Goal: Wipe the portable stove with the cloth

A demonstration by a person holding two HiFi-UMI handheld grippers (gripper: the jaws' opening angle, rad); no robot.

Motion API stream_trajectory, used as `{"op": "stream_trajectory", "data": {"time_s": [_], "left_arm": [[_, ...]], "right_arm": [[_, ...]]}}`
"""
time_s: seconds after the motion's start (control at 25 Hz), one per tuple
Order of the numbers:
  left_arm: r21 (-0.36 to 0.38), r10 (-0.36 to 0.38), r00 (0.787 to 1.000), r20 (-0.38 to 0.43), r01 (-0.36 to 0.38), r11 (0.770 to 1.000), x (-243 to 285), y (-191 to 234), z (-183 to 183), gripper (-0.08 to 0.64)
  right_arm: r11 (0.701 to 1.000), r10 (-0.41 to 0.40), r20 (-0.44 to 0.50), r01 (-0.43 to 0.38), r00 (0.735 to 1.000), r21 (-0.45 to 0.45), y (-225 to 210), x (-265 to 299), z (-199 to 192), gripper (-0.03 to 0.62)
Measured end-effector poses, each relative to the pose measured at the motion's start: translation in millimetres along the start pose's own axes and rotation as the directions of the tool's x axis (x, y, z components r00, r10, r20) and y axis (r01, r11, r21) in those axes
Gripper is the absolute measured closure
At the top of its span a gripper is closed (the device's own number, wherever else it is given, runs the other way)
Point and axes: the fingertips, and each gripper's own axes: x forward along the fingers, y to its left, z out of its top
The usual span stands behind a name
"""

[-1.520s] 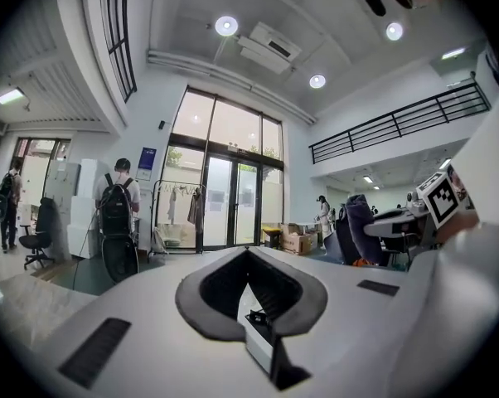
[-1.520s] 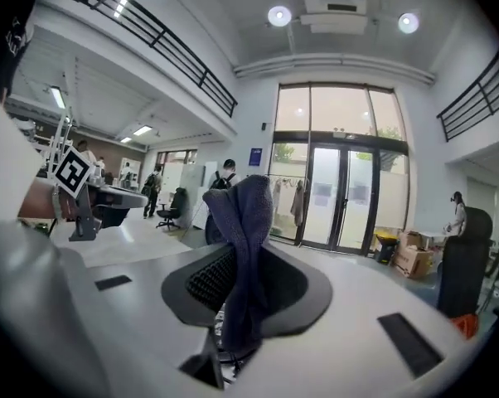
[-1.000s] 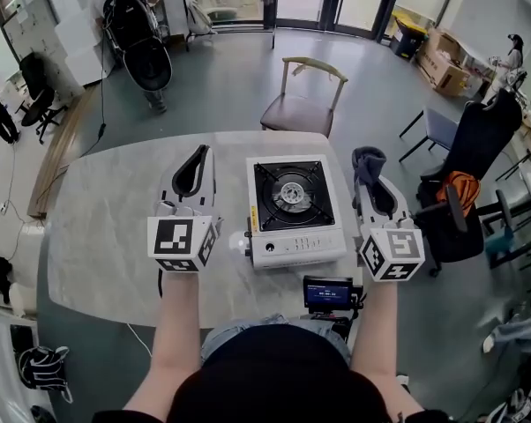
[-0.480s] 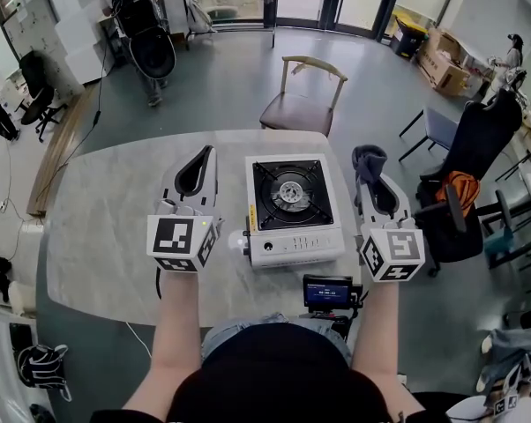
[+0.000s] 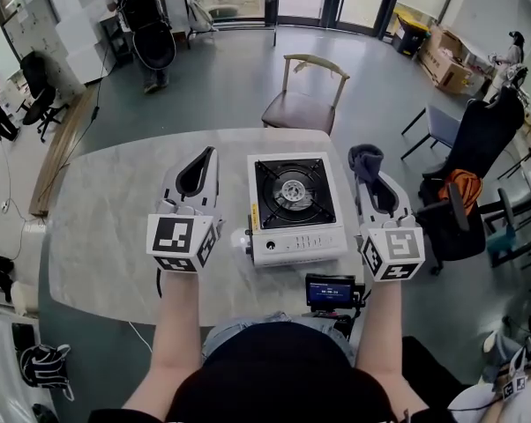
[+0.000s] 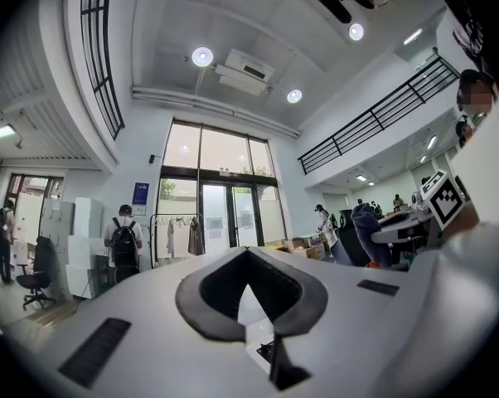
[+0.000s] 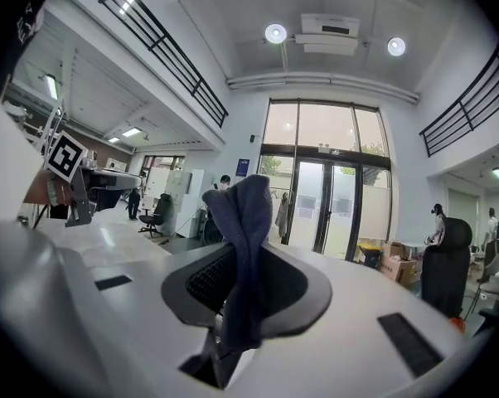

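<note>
Grey stone-patterned tabletop, rounded corners, carrying all task items. Left gripper: held over the left half of the tabletop, just beside the stove's left side and apart from it, pointing toward the far edge; in the left gripper view its jaws are together at the tips with nothing between them, and only the dark-lined hollow behind the tips shows. Portable stove: white casing, black burner top with a round silver burner head, standing at the middle of the tabletop between the two grippers, its control panel facing the near edge; neither gripper touches it. Small screen device: at the near edge of the tabletop, just in front of the stove's right front corner. Right gripper: held close to the tabletop's right edge, just beside the stove's right side, pointing toward the far edge; jaws clamped on the cloth. Cloth, dark blue-grey: in the right gripper view it stands up in a twisted fold above the jaw tips, clear of the stove. Wooden chair: on the floor beyond the far edge.
</note>
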Motion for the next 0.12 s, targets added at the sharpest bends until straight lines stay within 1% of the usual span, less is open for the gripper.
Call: {"op": "stream_trajectory", "data": {"time_s": [0.12], "left_arm": [[-0.011,-0.007,1.000,-0.011,0.007,1.000,-0.8,0.3,-3.2,0.549]], "right_arm": [[1.000,0.001,-0.009,-0.002,1.000,-0.008,1.7,0.1,-3.2,0.500]]}}
